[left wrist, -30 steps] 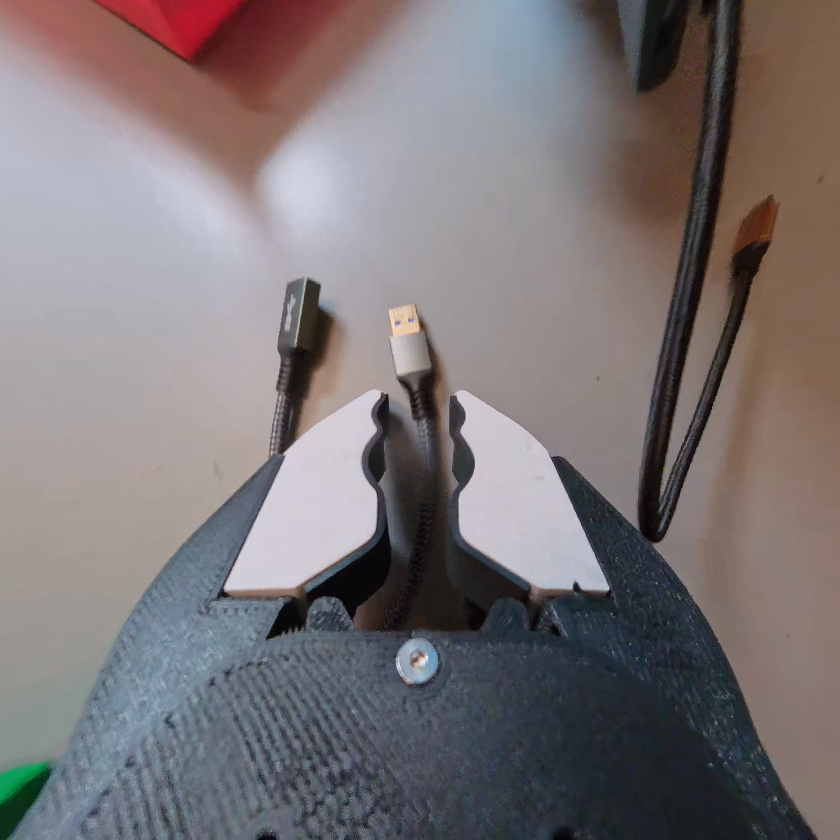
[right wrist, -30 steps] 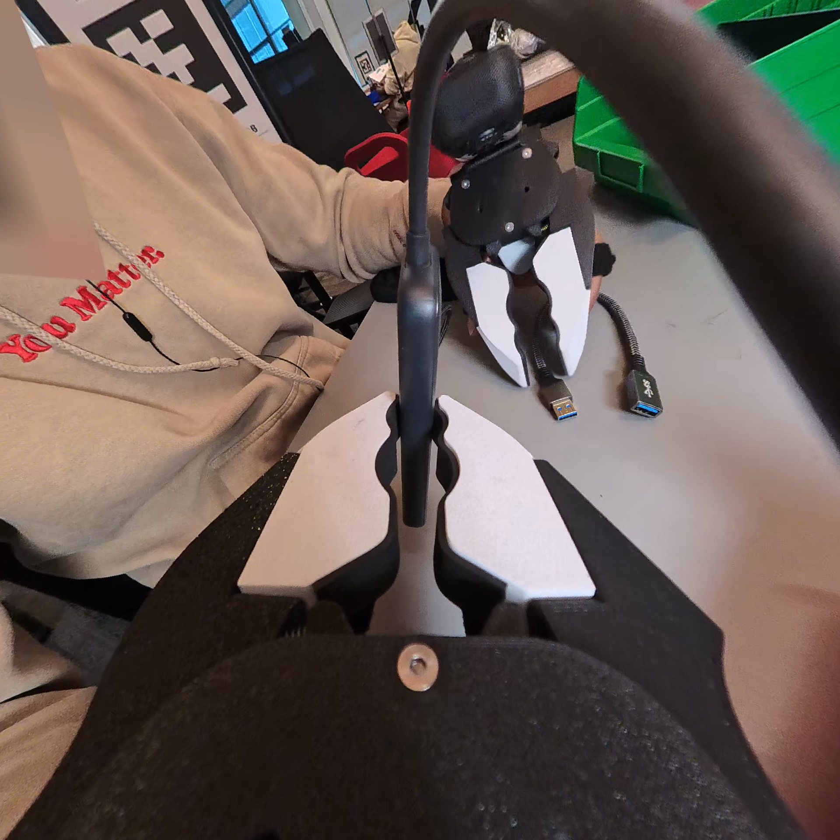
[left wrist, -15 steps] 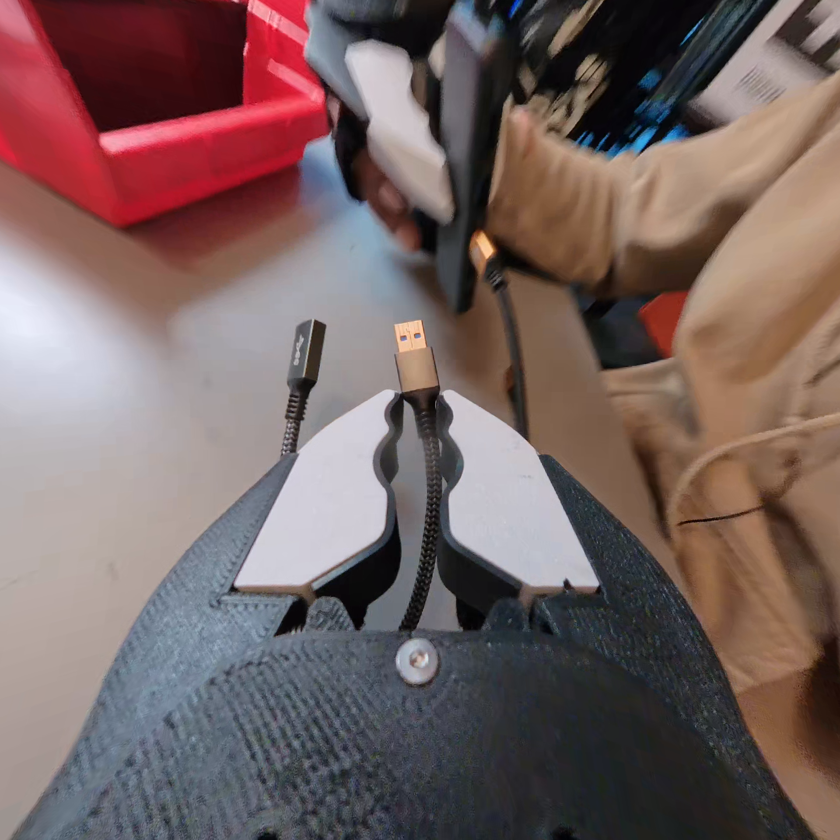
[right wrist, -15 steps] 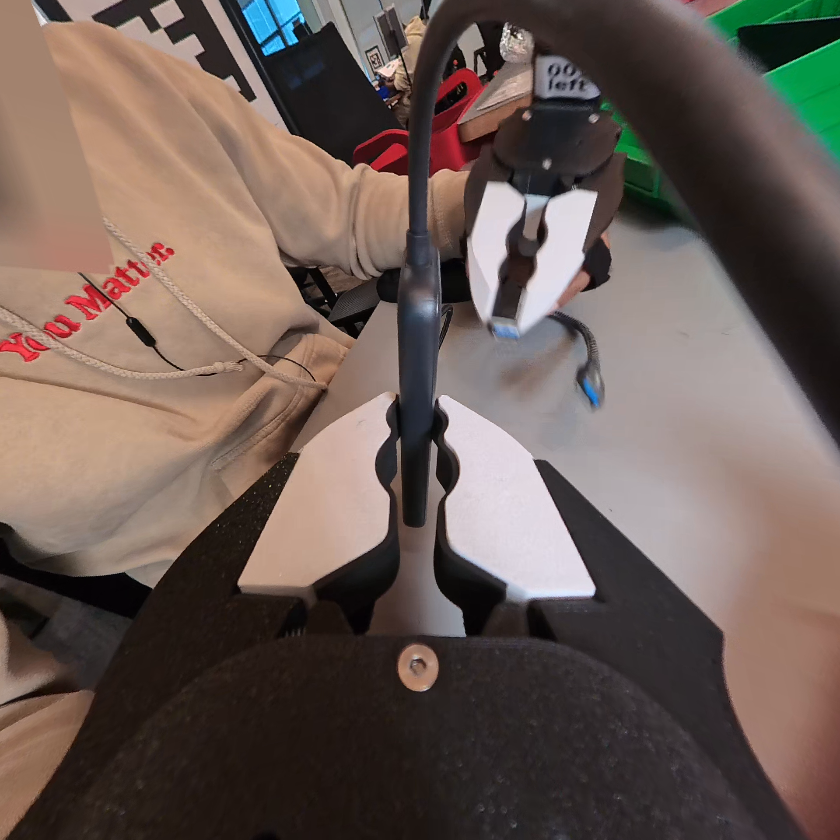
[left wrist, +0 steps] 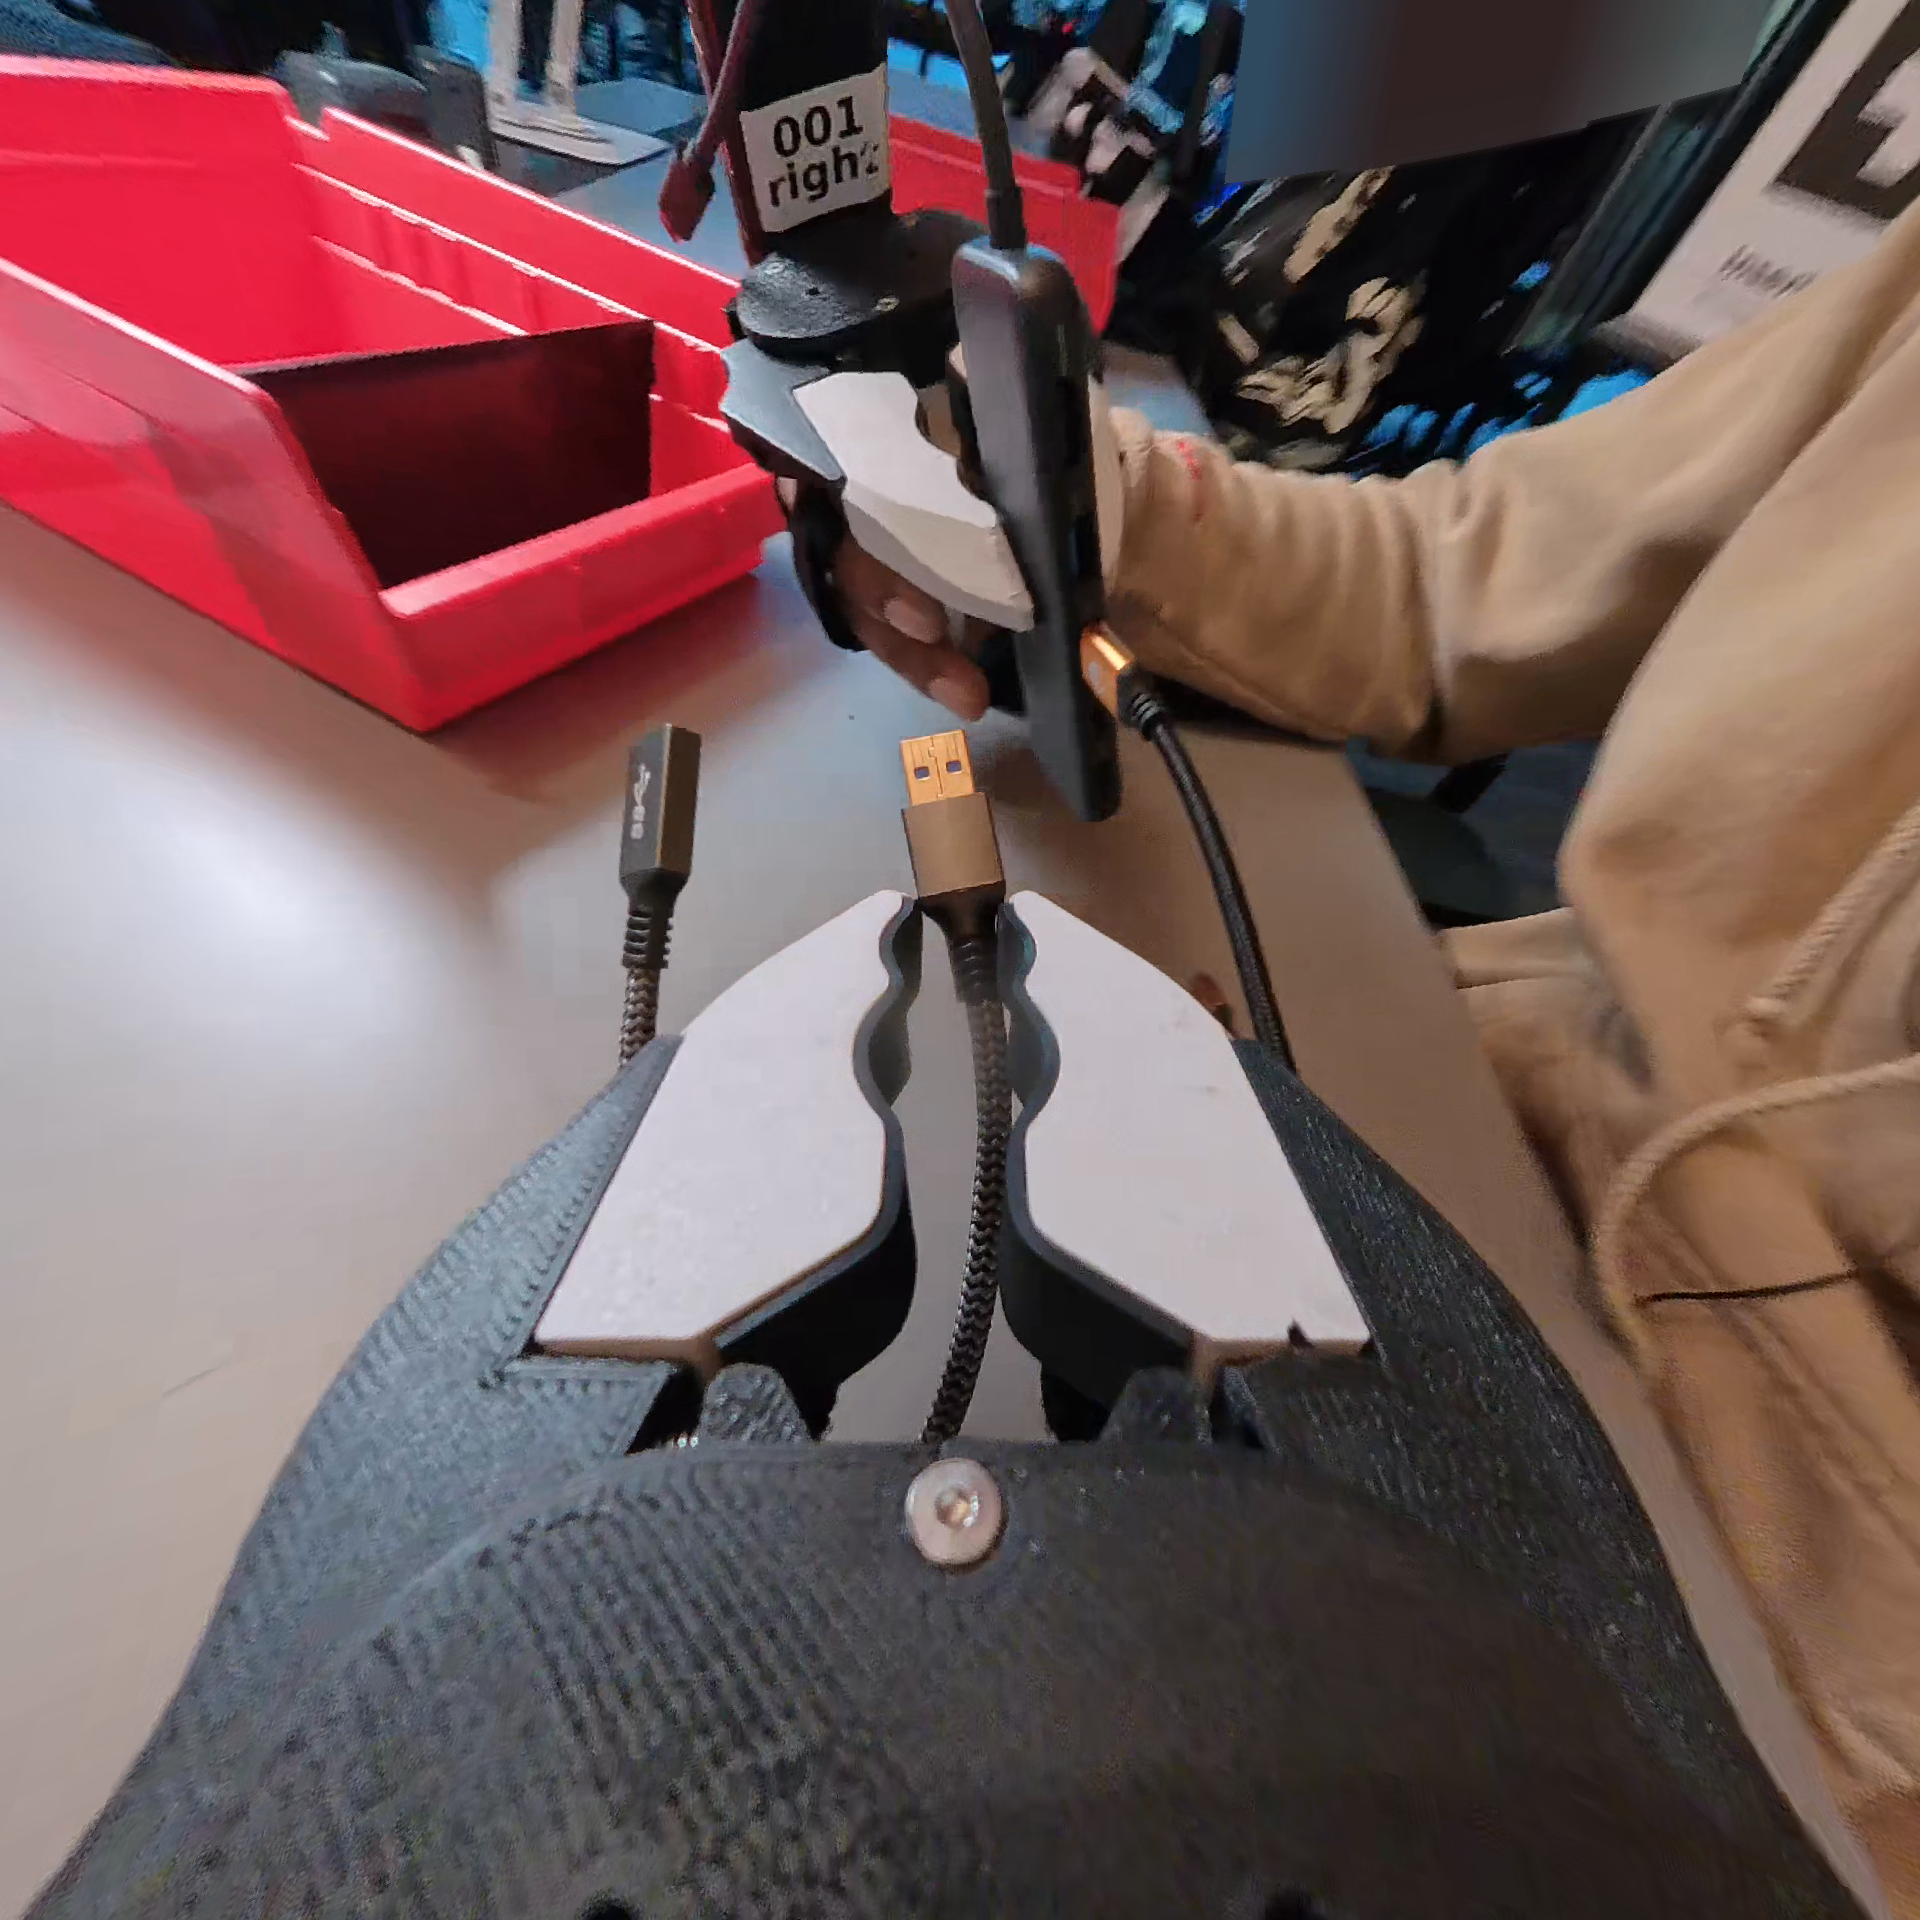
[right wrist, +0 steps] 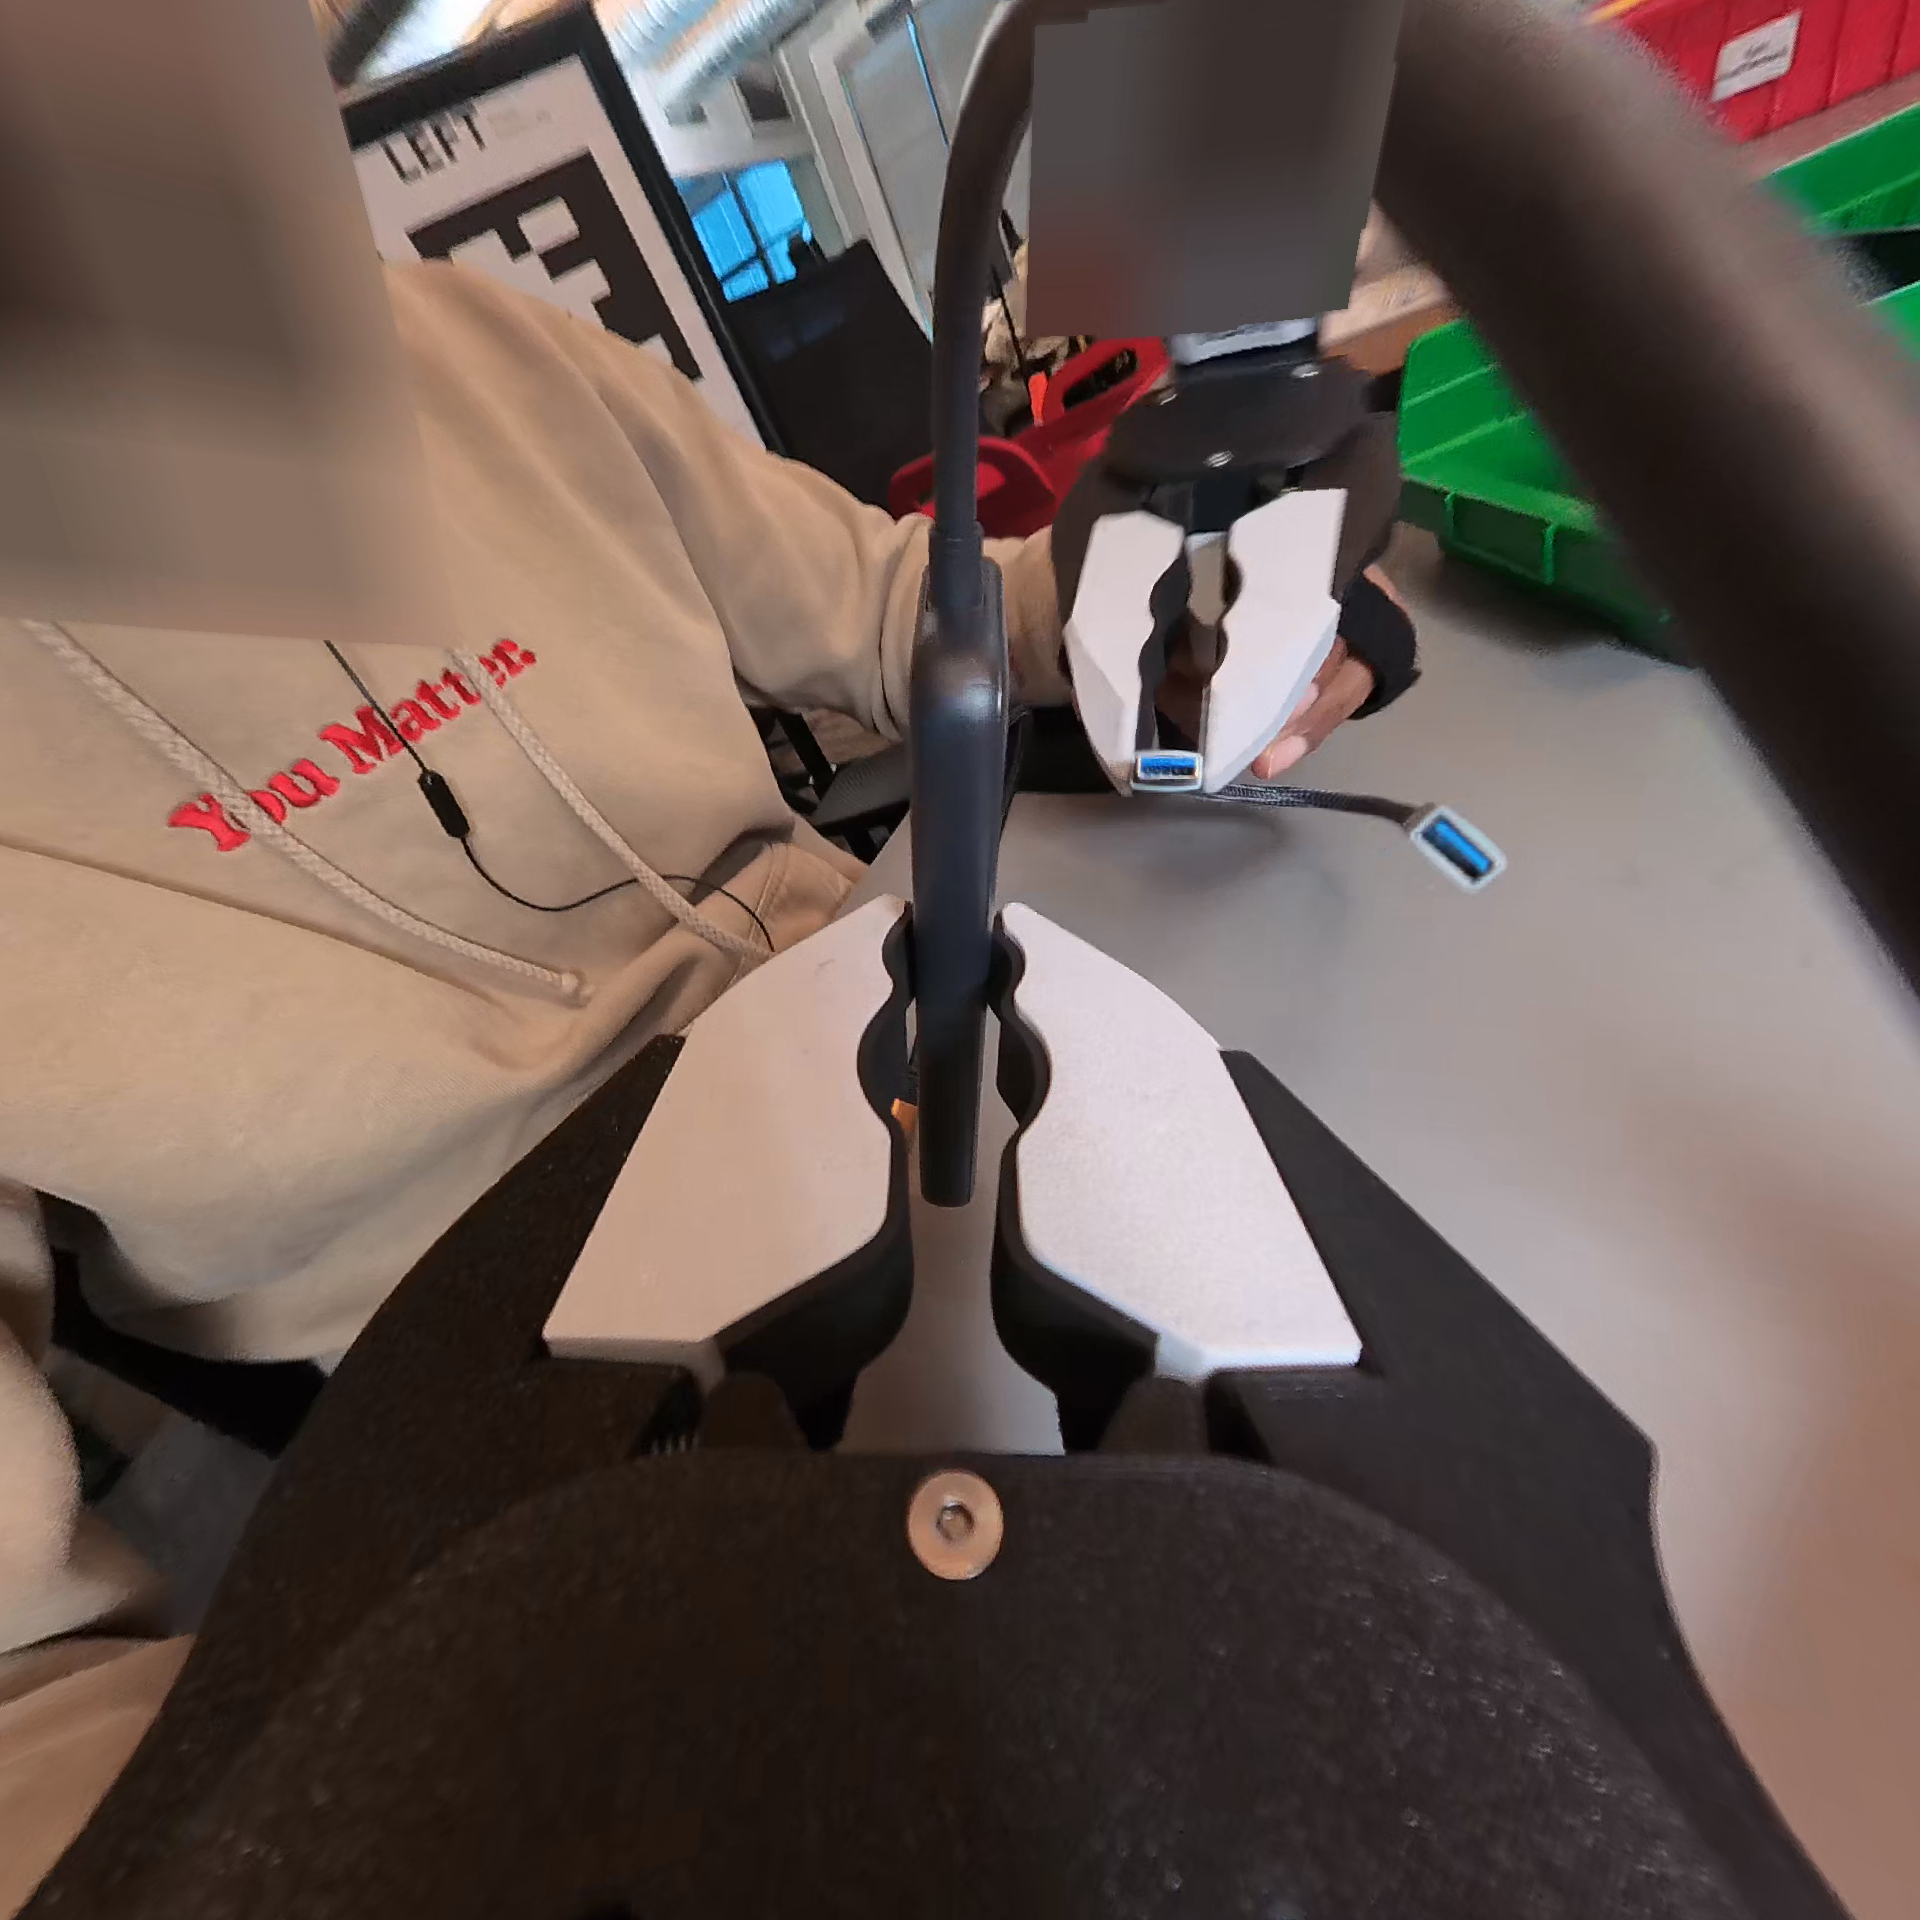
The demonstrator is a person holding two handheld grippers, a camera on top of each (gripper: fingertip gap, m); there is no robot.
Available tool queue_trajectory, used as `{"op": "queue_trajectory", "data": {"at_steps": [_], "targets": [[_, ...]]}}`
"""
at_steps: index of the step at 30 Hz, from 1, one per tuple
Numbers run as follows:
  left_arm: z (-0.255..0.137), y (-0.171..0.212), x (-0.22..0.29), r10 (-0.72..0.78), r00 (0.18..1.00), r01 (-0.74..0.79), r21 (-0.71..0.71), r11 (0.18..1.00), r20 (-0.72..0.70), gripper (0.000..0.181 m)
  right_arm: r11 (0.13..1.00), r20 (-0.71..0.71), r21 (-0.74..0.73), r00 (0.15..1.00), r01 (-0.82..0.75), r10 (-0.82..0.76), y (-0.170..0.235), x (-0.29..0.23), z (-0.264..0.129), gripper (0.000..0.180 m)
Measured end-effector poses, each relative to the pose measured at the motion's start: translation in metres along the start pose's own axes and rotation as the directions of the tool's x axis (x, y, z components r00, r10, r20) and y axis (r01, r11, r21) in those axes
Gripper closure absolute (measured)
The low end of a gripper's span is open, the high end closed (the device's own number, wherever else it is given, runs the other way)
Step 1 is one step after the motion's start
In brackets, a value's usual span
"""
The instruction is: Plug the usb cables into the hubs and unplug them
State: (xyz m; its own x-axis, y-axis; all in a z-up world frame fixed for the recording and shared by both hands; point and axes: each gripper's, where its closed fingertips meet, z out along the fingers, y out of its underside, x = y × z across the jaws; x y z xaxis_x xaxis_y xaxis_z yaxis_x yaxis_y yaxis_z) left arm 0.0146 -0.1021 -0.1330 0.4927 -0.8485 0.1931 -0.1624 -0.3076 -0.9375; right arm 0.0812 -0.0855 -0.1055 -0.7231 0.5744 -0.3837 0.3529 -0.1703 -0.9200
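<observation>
Braided cable (left wrist: pixel 977 1143) vanishes beneath left gripper (left wrist: pixel 958 914).

Black print stands on a white paper label (left wrist: pixel 816 156) and a white marker board (right wrist: pixel 488 177). A beige hoodie (right wrist: pixel 312 987) bears red stitched lettering, a grey metal cable connector (left wrist: pixel 658 800) a white symbol.

**Count on the table**

One hub (left wrist: pixel 1044 520). Two braided cables: one (left wrist: pixel 977 1143) with a plug (left wrist: pixel 940 805) and a socket (left wrist: pixel 658 805), another (left wrist: pixel 1216 862) with an orange plug (left wrist: pixel 1103 665). Two grippers (left wrist: pixel 958 914) (right wrist: pixel 954 925). One red bin (left wrist: pixel 312 416), one green bin (right wrist: pixel 1496 488). One person (right wrist: pixel 364 935).
</observation>
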Motion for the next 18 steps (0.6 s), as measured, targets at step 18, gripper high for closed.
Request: {"op": "queue_trajectory", "data": {"at_steps": [18], "targets": [[-0.004, 0.042, -0.052, 0.437, 0.818, -0.272, -0.419, 0.866, 0.373, 0.167, 0.998, 0.022, 0.014, 0.998, -0.059, 0.058, 0.004, 0.003, -0.002, 0.168]]}}
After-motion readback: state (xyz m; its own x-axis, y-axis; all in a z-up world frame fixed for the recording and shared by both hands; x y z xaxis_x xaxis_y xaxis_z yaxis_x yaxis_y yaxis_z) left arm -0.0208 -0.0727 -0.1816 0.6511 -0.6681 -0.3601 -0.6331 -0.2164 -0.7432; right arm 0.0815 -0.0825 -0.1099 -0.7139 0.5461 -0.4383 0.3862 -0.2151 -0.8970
